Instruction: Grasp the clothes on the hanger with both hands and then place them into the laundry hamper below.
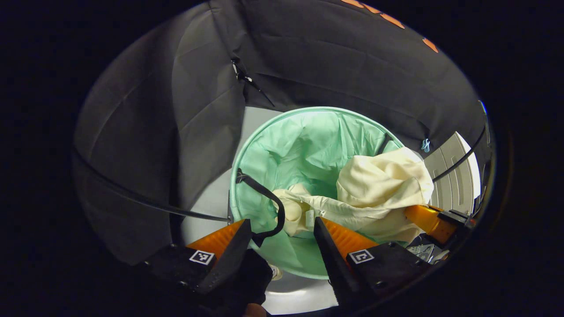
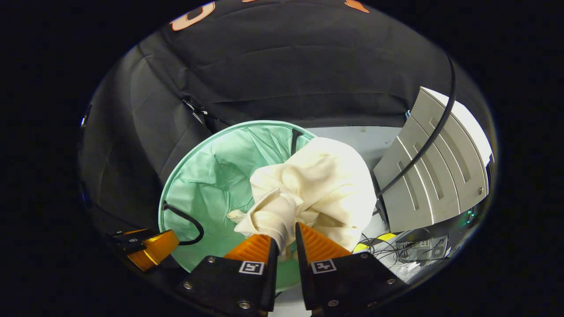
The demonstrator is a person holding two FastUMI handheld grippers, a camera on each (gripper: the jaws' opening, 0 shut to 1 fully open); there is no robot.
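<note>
Currently the cream garment [image 2: 317, 185] hangs bunched over the laundry hamper [image 1: 304, 145], most of it above the opening, part of it draped across the hamper's rim on the side nearest the grey cabinet [image 2: 432, 171]. Right gripper [image 2: 286, 242] is clamped on a twisted fold of the cloth, fingers close together with fabric pinched between. Left gripper [image 1: 282, 226] has fingers spread apart, nothing between them, sitting just above the hamper's near rim; a thin strip of the garment stretches from the bundle toward it. Main risk, as I read it: release now and the draped part drags the load over the rim onto the floor beside the cabinet, since the weight looks biased that way. Second risk: the hamper's black handle loop [image 1: 264, 198] sits right by the left gripper's fingers, easy to snag on the way down. Hamper looks soft-walled, so pushing on the rim could collapse or tip it. Room: the hamper's interior is mostly empty toward the booth wall side, so shift the bundle that way before lowering. Cable [image 2: 423, 145] runs across the cabinet, close to the garment.
</note>
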